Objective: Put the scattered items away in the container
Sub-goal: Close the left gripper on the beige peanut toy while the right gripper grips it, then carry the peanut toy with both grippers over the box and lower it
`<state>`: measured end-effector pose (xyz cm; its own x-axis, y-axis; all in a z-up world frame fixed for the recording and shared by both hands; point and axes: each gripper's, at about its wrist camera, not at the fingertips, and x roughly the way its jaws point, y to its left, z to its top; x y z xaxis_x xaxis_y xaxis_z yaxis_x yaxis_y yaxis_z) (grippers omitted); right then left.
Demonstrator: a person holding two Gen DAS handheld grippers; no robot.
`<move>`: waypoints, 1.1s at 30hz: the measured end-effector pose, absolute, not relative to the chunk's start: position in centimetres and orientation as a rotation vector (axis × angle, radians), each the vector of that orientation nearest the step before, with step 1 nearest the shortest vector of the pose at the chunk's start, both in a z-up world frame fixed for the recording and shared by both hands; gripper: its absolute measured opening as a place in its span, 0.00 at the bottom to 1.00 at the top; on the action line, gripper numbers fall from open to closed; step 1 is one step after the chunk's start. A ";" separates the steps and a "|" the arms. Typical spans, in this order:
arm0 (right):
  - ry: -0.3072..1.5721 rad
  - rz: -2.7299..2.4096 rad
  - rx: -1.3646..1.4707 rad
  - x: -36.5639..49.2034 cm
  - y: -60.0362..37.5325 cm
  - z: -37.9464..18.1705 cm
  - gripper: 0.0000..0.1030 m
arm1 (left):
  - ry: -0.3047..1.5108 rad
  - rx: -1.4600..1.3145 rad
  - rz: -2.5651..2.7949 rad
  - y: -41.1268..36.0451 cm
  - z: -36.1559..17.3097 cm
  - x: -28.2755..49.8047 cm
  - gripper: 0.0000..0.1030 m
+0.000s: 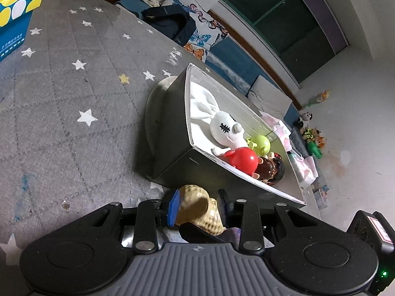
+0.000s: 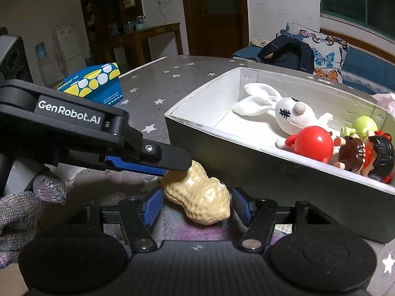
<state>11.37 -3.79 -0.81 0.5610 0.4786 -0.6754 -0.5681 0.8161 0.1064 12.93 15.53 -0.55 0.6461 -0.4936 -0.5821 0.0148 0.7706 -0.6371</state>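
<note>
Beside the open box [image 2: 259, 153], the peanut toy [image 2: 200, 197] has its far end covered by the left gripper [image 2: 170, 170], so whether both pads press it cannot be told there; in the left wrist view the toy's near end sinks behind that gripper's own body. The blue tissue carton [image 1: 14, 17], beyond the box, is cut by the picture's left edge. On the floor past the box, a cluster of small toys [image 1: 311, 133] is too small to identify.
</note>
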 end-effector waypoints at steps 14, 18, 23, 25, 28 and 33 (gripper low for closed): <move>0.760 0.649 -0.154 11.3 -4.1 -1.1 0.55 | 0.848 -0.623 -0.304 15.1 -1.1 13.0 0.34; 0.737 0.653 -0.156 10.8 -4.4 -0.5 0.55 | 0.843 -0.611 -0.292 14.7 -0.6 12.5 0.34; 0.695 0.662 -0.178 10.0 -5.1 1.1 0.55 | 0.813 -0.611 -0.299 14.1 1.0 11.8 0.34; 0.668 0.663 -0.184 9.6 -5.4 2.1 0.55 | 0.790 -0.602 -0.306 13.7 2.1 11.6 0.34; 0.626 0.658 -0.183 9.4 -5.9 3.6 0.55 | 0.753 -0.586 -0.318 13.2 3.7 11.7 0.34; 0.572 0.643 -0.177 10.4 -6.5 5.7 0.55 | 0.705 -0.558 -0.338 12.4 5.9 13.0 0.34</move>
